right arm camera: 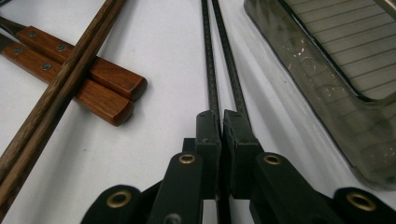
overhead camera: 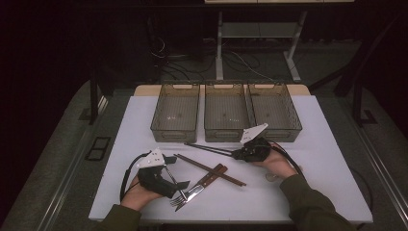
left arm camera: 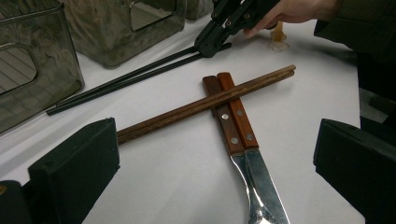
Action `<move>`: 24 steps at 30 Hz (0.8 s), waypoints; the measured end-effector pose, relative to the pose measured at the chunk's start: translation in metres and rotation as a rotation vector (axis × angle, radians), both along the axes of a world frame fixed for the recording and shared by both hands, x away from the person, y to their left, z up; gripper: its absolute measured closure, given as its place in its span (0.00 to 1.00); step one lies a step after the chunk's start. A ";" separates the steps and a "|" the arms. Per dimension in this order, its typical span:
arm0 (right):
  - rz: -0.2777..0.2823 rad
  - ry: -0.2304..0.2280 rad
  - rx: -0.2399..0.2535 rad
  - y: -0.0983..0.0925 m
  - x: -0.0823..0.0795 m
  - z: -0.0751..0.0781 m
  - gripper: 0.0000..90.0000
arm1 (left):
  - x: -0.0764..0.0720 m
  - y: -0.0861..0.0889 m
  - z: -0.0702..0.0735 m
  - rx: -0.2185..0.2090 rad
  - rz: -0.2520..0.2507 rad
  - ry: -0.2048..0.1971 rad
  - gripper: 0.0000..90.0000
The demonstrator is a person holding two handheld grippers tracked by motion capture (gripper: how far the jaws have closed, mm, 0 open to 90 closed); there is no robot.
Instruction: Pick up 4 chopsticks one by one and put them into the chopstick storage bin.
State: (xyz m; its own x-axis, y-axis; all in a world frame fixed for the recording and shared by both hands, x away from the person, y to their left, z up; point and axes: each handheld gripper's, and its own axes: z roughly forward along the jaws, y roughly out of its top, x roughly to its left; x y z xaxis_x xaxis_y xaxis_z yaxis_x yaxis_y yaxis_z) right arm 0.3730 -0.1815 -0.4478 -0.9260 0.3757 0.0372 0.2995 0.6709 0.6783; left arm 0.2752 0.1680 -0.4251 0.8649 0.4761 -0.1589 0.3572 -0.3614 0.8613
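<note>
White desk stood on grey carpet in a dark room; three smoky bins lined its far edge. Your right gripper was clamped on the black chopsticks mid-desk. Your left gripper gaped empty near the front edge.

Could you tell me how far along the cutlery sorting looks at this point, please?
Nothing is sorted yet: all three bins look empty. In hand: the right gripper is shut on the black chopsticks, which lie on the table. Left: the brown chopsticks across the wooden-handled cutlery; the left gripper is open near them.
</note>
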 end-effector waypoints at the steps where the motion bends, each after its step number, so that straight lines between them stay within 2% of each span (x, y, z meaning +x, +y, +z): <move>1: 0.001 -0.002 -0.003 0.000 0.000 0.000 0.95 | 0.000 0.000 0.000 -0.001 0.000 -0.001 0.00; 4: 0.041 -0.007 -0.014 -0.001 0.001 0.001 0.95 | 0.000 0.000 0.000 -0.002 0.002 -0.001 0.00; 8: 0.050 0.005 -0.019 0.001 -0.001 0.002 0.95 | 0.000 0.000 0.000 -0.004 0.003 -0.001 0.00; 9: 0.042 0.020 -0.010 0.002 -0.003 0.002 0.95 | 0.000 0.001 0.000 -0.004 0.003 -0.002 0.00; 11: 0.056 0.015 -0.022 0.002 -0.004 0.004 0.95 | 0.000 0.001 0.000 -0.004 0.003 -0.002 0.00; 12: 0.053 0.027 -0.015 0.001 -0.007 0.006 0.95 | 0.000 0.001 0.000 -0.003 0.003 -0.003 0.00; 18: 0.059 0.021 0.002 -0.001 -0.012 0.012 0.95 | 0.000 0.001 0.000 0.000 0.005 -0.003 0.00; 20: 0.053 0.037 0.022 -0.001 -0.015 0.015 0.95 | -0.001 0.001 0.001 0.000 0.004 -0.003 0.00; 24: 0.063 0.019 0.024 -0.004 -0.014 0.017 0.95 | -0.001 0.001 0.001 -0.002 0.006 -0.004 0.00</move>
